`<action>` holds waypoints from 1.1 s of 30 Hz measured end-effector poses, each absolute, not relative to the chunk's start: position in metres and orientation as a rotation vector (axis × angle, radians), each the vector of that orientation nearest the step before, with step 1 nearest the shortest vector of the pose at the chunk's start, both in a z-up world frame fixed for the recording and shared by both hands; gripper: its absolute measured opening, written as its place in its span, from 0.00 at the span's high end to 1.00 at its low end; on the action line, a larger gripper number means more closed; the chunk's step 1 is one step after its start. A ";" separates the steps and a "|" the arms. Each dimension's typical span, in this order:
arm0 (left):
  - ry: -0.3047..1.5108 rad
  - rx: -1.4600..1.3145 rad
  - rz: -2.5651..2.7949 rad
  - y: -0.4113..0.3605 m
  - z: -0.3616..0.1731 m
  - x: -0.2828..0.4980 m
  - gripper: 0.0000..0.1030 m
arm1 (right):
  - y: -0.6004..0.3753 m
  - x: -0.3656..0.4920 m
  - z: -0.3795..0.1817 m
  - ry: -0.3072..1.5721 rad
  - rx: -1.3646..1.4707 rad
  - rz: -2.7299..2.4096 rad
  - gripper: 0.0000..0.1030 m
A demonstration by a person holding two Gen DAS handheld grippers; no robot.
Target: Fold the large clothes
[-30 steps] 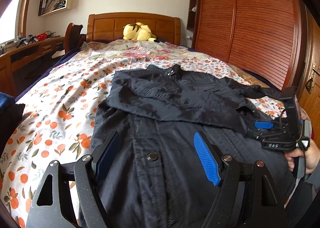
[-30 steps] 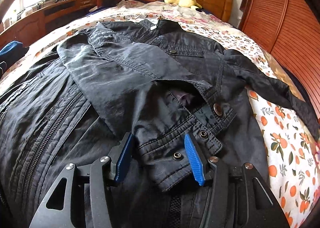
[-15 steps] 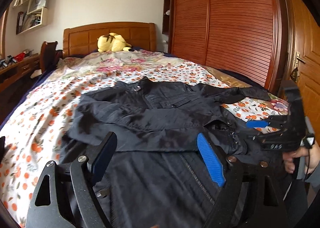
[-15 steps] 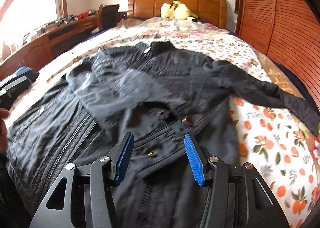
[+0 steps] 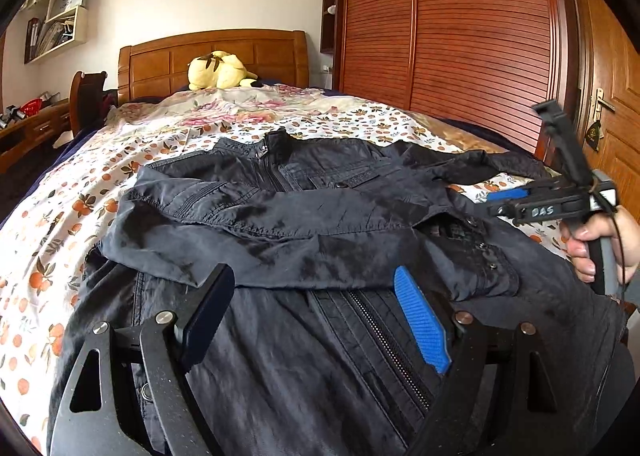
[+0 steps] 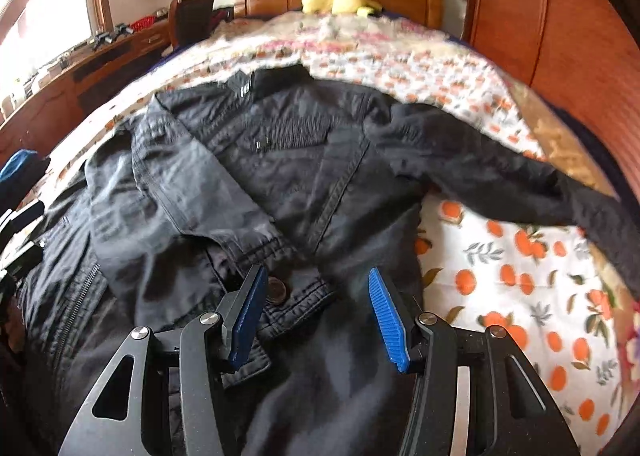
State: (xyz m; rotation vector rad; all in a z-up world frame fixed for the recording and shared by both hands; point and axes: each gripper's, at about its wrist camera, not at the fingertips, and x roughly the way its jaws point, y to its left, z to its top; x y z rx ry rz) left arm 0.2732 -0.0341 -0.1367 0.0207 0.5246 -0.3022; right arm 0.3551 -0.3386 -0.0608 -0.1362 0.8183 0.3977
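Bedroom with a wooden headboard, slatted wardrobe doors along one side and a desk along the other; the bed [image 5: 52, 240] carries a floral orange-print sheet and a yellow plush toy [image 5: 218, 70] at the head end.

Dark jacket [image 5: 320, 184] lies front-up across the foot half of the bed, collar toward the headboard, zip closed. One sleeve [image 5: 248, 240] is laid across the chest, cuff ending near the zip — judged to be the first sleeve fold, narrowing the garment into a rectangle. The other sleeve [image 6: 500, 176] lies spread out toward the wardrobe-side edge of the bed, not yet folded.

Left gripper [image 5: 316, 316] hovers above the lower front panel, jaws wide apart, nothing between them. Right gripper [image 6: 316, 312] is likewise spread wide and empty, positioned over the folded sleeve's buttoned cuff [image 6: 288, 296]; contact with the cloth cannot be confirmed.

Clearance: bare sheet shows on the wardrobe side beneath the outstretched sleeve and toward the head of the bed — adequate room to swing that sleeve inward. The hem sits at the foot edge, so little margin remains there.
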 end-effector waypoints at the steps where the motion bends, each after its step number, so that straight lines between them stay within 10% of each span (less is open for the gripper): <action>1: 0.524 0.019 -0.303 -0.034 -0.137 0.273 0.19 | -0.338 0.359 -0.066 0.839 -0.132 0.407 0.47; 9: 0.541 0.001 -0.308 -0.032 -0.144 0.277 0.20 | -0.337 0.368 -0.080 0.870 -0.147 0.499 0.97; 20: 0.544 0.006 -0.305 -0.030 -0.146 0.278 0.20 | -0.348 0.346 -0.068 0.789 -0.173 0.425 0.97; 33: 0.546 0.004 -0.300 -0.030 -0.147 0.278 0.19 | -0.443 0.342 -0.035 0.703 -0.128 0.175 0.44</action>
